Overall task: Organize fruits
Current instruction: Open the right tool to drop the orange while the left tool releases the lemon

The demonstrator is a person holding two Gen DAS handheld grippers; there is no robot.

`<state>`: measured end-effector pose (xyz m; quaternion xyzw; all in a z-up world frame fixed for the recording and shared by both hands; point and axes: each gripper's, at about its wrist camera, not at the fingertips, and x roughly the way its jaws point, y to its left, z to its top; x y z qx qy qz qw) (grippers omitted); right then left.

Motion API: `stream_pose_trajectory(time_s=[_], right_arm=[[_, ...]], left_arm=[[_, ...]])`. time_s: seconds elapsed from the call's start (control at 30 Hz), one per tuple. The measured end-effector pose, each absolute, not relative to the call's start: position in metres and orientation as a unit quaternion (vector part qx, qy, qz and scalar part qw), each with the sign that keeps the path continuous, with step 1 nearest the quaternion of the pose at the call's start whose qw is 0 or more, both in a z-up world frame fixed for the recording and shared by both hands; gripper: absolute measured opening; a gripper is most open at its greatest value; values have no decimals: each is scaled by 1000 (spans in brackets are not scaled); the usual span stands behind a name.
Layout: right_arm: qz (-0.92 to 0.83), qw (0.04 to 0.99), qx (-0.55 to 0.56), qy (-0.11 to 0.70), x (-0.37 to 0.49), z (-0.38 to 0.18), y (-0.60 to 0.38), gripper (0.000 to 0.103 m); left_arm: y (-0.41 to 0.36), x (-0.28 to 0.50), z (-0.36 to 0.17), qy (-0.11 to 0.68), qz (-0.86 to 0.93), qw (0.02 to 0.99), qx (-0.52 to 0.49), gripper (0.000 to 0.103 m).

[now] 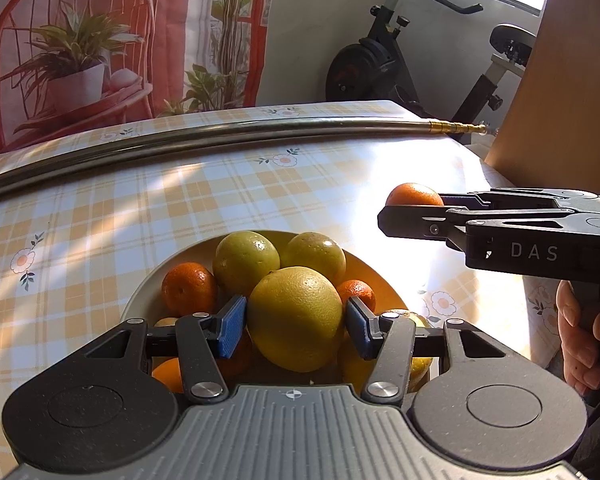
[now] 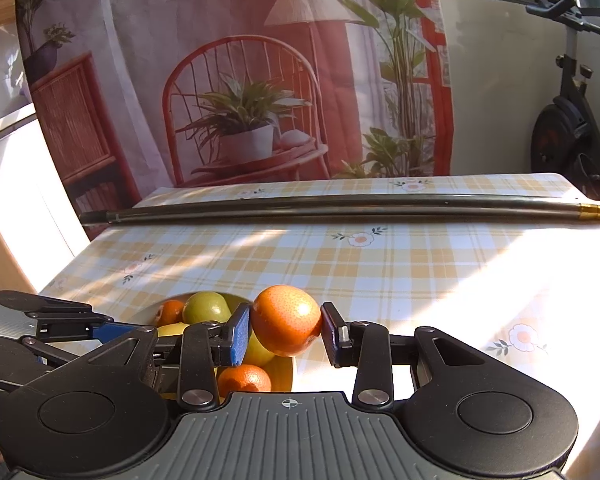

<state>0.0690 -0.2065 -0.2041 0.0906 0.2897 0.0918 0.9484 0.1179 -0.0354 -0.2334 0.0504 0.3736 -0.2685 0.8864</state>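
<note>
Left tongs point(image 1: 296, 320) are gripping a large yellow citrus point(image 1: 296, 316) at its widest part, just over the bowl point(image 1: 140, 300) of mixed fruit. Right tongs point(image 2: 286, 330) are clamping a small orange point(image 2: 287, 320) above the bowl's right rim. Both fruits are looking firm, round and smooth-skinned, likely to roll; squeezing across the middle seems safest. Checked surface point(image 1: 140, 208) is lying beyond, a metal rod point(image 1: 220, 136) at the far side.

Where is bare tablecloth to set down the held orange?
Bare cloth lies between the bowl and the metal rod, and right of the bowl under the right hand-held gripper holding the orange. The bowl itself is crowded.
</note>
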Motion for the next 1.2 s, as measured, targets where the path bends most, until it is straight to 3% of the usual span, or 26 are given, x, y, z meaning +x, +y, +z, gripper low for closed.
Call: stream_pose_trajectory(time_s=[0.13, 0.47, 1.03, 1.2], right_arm=[[90, 948, 91, 291, 69, -205, -206, 34], [92, 947, 87, 295, 64, -204, -202, 34], [158, 931, 47, 326, 52, -205, -147, 34], [175, 927, 28, 329, 52, -204, -131, 34]], left_arm=[[-32, 118, -229, 362, -268, 892, 33, 52], [-14, 109, -217, 345, -236, 908, -16, 53], [49, 63, -193, 304, -90, 947, -54, 84], [54, 59, -192, 303, -84, 948, -56, 88]])
